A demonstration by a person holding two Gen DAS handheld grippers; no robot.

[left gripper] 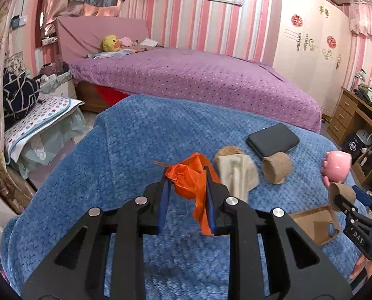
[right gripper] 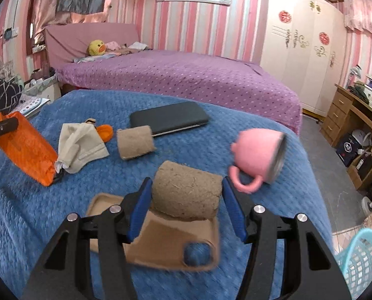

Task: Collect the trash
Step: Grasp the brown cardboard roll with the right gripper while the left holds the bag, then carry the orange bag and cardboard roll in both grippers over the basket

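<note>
Left wrist view: we see our left gripper [left gripper: 188, 187] nearly closed, pinching a crumpled orange wrapper [left gripper: 189, 178] lifted above the blue blanket [left gripper: 126, 150]. Just beyond it lies a beige cloth [left gripper: 236, 172], then a cardboard tube [left gripper: 277, 167] and a dark case [left gripper: 273, 140] farther back.

In the right wrist view, our right gripper [right gripper: 186, 195] stands about half open, its blue pads on both sides of a second tube [right gripper: 186, 195]; we cannot tell for sure that both pads press on it. Under that tube sits a flat cardboard piece [right gripper: 161, 245] on the blanket. A pink mug [right gripper: 257, 153] lies on its side just to the right. At the lower right edge we see a turquoise basket [right gripper: 361, 257] on the floor.
</note>
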